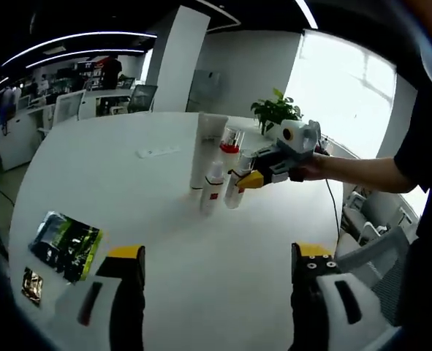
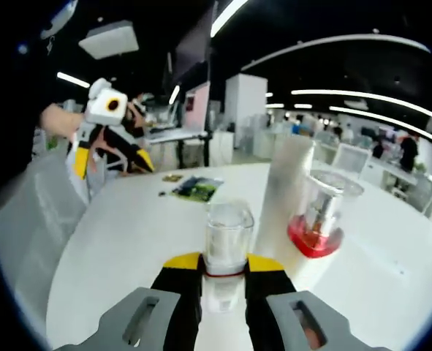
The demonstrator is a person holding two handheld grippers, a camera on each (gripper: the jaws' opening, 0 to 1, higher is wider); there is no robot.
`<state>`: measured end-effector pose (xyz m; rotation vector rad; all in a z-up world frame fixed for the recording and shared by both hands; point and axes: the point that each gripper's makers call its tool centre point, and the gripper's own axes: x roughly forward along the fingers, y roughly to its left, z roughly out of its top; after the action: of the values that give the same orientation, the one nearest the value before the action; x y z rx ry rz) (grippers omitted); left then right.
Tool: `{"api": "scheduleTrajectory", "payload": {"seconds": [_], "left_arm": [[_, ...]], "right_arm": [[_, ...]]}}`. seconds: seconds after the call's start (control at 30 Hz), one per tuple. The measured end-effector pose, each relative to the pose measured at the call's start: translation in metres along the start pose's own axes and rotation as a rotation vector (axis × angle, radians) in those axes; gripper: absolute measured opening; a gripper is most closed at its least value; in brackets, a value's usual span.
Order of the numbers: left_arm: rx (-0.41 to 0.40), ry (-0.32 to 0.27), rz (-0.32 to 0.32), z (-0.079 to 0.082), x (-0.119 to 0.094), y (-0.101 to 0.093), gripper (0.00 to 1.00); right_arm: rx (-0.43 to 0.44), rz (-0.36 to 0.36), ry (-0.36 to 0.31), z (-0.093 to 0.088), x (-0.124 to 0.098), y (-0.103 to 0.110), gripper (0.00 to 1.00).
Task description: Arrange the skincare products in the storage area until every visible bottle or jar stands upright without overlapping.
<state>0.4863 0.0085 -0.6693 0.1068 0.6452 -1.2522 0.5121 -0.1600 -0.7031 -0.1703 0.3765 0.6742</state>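
Currently my right claw (image 2: 223, 276) is clamped on a clear-capped bottle (image 2: 227, 245) standing on the white surface (image 1: 157, 212) beside a tube (image 1: 207, 150); left claw (image 1: 216, 263) gapes apart, well back.

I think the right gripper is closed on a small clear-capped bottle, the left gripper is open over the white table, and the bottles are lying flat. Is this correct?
Not entirely. The bottles are not lying flat: the left gripper view shows them standing upright in a cluster on the white table. The rest holds: the right gripper is closed on the small clear-capped bottle, and the left gripper is open.
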Motion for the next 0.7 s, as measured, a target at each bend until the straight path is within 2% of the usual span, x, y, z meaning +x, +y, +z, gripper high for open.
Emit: {"api": "scheduleTrajectory", "payload": {"seconds": [0.17, 0.53, 0.7], "left_arm": [[-0.017, 0.025, -0.002, -0.008, 0.002, 0.003, 0.77], [-0.041, 0.024, -0.005, -0.008, 0.01, 0.005, 0.75], [-0.039, 0.039, -0.01, -0.012, 0.011, 0.003, 0.73]], "right_arm": [[0.003, -0.001, -0.003, -0.006, 0.005, -0.007, 0.14], [-0.016, 0.002, 0.008, -0.013, 0.009, -0.013, 0.15], [-0.01, 0.006, -0.01, -0.014, 0.009, -0.013, 0.15]]}}
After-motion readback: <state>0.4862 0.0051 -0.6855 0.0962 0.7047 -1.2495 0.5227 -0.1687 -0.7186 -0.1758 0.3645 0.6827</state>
